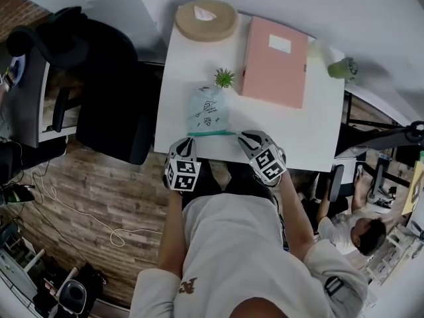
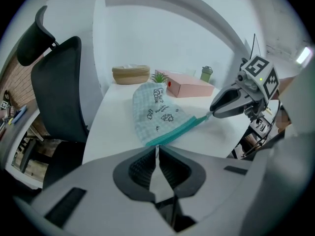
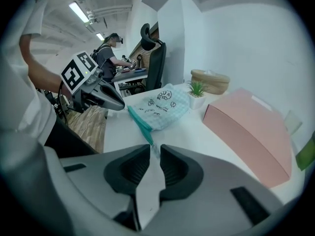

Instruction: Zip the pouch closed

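A pale blue checked pouch (image 1: pixel 207 111) with small prints lies on the white table (image 1: pixel 311 138), its teal zip edge (image 1: pixel 211 134) facing me. My left gripper (image 1: pixel 187 140) is at the zip's left end. In the left gripper view my left gripper (image 2: pixel 157 151) is shut on a thin white tab at the end of the pouch (image 2: pixel 160 112). My right gripper (image 1: pixel 244 138) is at the zip's right end. In the right gripper view my right gripper (image 3: pixel 154 149) shows a narrow gap, and the end of the teal zip (image 3: pixel 140 124) lies in it unpinched.
A pink flat box (image 1: pixel 275 61), a small potted plant (image 1: pixel 224 78), a round woven basket (image 1: pixel 206 20) and a green cup (image 1: pixel 342 67) stand behind the pouch. A black office chair (image 1: pixel 99 78) is left of the table. Another person (image 1: pixel 358 234) sits at the right.
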### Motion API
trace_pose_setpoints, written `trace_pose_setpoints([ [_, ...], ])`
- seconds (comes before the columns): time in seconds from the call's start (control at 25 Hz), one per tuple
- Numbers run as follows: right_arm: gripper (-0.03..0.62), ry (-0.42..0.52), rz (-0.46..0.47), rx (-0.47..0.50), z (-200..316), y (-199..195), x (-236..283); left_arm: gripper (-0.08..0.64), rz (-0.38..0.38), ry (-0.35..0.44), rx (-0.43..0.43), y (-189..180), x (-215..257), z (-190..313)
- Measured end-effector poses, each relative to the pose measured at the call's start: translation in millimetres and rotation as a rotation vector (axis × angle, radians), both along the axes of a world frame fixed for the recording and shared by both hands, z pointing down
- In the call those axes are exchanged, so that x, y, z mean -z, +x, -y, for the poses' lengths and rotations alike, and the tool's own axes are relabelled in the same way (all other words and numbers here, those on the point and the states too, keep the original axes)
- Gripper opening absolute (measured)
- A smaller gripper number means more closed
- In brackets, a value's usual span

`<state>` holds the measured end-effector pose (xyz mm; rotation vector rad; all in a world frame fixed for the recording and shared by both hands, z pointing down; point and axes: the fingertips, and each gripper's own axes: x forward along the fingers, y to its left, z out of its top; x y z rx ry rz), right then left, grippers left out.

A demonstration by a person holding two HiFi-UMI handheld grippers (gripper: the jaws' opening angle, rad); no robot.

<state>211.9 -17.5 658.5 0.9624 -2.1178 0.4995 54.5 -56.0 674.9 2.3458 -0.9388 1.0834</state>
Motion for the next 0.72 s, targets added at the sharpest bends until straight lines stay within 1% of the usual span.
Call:
trace_pose_setpoints([
  [0.16,0.096,0.054,0.036,-0.052,4.8,-2.9,21.2,0.026,-0.046,0.061,0.004,0.1,24.3,4.6],
  [0.2,0.109,0.075,0.044,-0.068,7.6,-2.9,28.2,0.028,-0.063,0.081,0.006,0.8,32.6,6.9],
  [0.32,0.146,0.152,0.067,-0.121,17.9,-3.1,54.9,0.065,-0.115,0.148,0.015,3.5,62.7,15.9],
  [0.4,0.171,0.220,0.082,-0.159,26.4,-3.9,77.8,0.105,-0.151,0.212,0.015,6.4,88.6,24.7],
  [0.56,0.243,0.387,0.107,-0.231,46.2,-5.8,134.4,0.180,-0.214,0.361,0.004,13.7,147.1,47.4],
  [0.72,0.299,0.518,0.119,-0.273,61.7,-8.4,184.5,0.240,-0.266,0.461,-0.002,19.4,191.5,67.1],
])
